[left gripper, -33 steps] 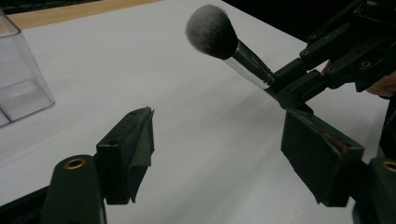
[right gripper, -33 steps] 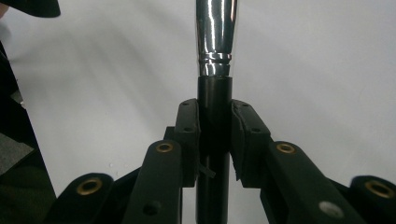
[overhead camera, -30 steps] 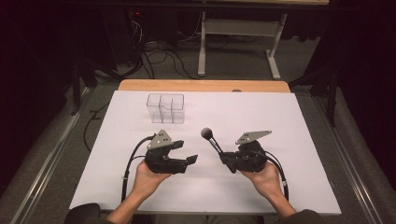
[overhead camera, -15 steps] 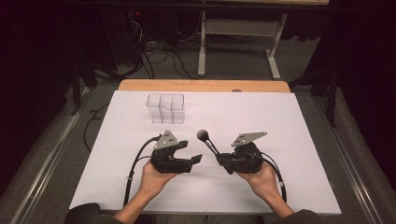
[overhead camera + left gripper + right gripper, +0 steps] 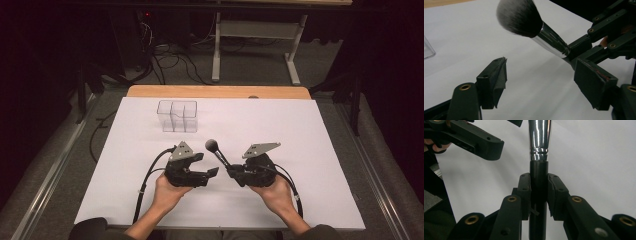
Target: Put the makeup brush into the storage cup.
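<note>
White table sheet (image 5: 325, 150): we log it as the work surface, unmarked.

Clear compartment box (image 5: 177, 115): far left of centre, well apart from both hands; we read no label on it.

Right gripper (image 5: 234, 173): clenched on the black handle of the makeup brush (image 5: 216, 150), head tilted up and away.

Left gripper (image 5: 214, 173): jaws spread, empty, now closer to the brush than a second ago; we judge a handover is being set up.

Writing or brands: none legible.
</note>
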### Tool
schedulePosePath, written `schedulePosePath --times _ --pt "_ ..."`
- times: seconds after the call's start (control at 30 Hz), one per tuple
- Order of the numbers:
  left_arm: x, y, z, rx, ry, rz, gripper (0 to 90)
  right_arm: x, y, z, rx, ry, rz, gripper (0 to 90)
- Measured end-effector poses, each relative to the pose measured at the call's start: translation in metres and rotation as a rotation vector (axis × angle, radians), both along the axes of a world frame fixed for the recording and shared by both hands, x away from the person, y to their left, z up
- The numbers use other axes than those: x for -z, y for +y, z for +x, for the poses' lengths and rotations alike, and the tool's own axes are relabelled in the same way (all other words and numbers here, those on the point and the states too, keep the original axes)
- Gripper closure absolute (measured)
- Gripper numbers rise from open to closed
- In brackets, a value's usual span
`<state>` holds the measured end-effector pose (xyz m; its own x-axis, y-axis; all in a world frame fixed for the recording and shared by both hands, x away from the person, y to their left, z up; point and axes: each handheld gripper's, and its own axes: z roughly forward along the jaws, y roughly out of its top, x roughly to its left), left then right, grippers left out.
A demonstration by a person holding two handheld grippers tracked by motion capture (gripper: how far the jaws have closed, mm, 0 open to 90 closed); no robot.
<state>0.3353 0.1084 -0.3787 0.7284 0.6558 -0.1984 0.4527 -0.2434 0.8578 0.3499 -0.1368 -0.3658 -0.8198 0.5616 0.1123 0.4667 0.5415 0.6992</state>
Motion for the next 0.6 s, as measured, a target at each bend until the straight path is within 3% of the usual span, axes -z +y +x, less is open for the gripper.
schedulePosePath --times 0.23,0.6 --pt "0.0 0.0 0.0 -0.02 0.013 -0.02 31.3 0.0 0.005 -0.002 -0.009 -0.012 0.003 76.6" --pt "0.002 0.001 0.003 -0.011 0.042 -0.043 36.1 0.0 0.012 -0.004 -0.025 -0.022 0.001 76.5"
